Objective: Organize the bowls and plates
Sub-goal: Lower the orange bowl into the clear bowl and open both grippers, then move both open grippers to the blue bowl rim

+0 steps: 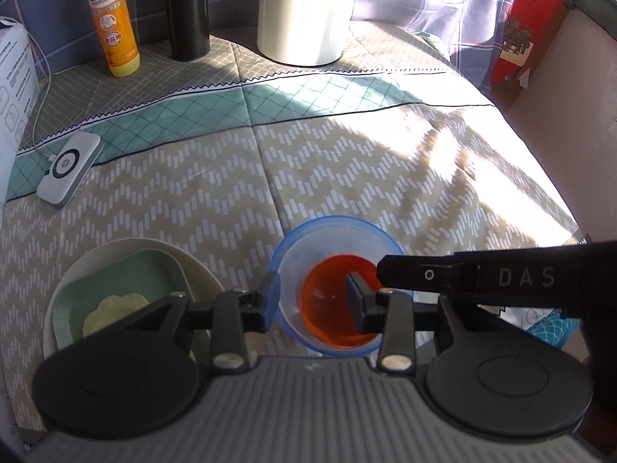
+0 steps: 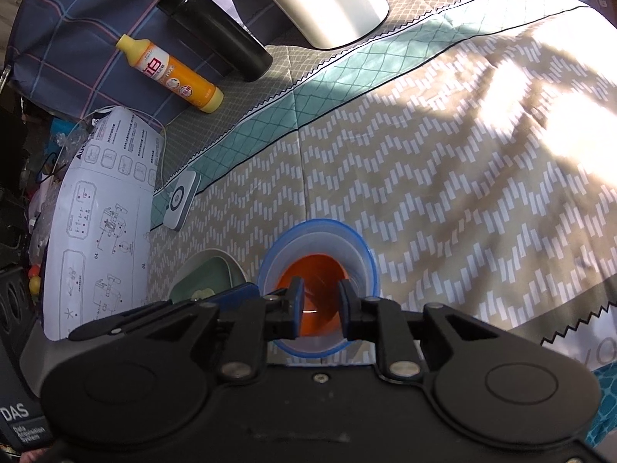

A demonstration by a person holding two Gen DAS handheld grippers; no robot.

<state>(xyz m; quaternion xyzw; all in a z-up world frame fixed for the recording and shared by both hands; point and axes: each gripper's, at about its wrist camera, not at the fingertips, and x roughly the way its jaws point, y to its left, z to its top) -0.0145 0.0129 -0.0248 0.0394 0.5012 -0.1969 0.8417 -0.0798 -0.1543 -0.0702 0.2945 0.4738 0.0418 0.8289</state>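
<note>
My left gripper [image 1: 314, 305]: fingers apart, straddling blue bowl's [image 1: 331, 231] near wall | my right gripper [image 2: 319, 310]: narrowly parted, empty, over orange bowl [image 2: 320, 270] nested inside | stack on quilt [image 1: 347, 146], beside green dish [image 1: 127, 274].

A home bedroom: a quilted patterned bedspread [image 1: 347, 154] serves as the work surface, with plaid bedding [image 1: 58, 19] at eleven o'clock, a dish-soap bottle [image 1: 113, 19] and a charging pad [image 1: 69, 168] at ten o'clock.

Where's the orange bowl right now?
The orange bowl sits nested inside the blue-rimmed clear bowl, low centre in both wrist views, just right of the white plate holding the green dish.
</note>
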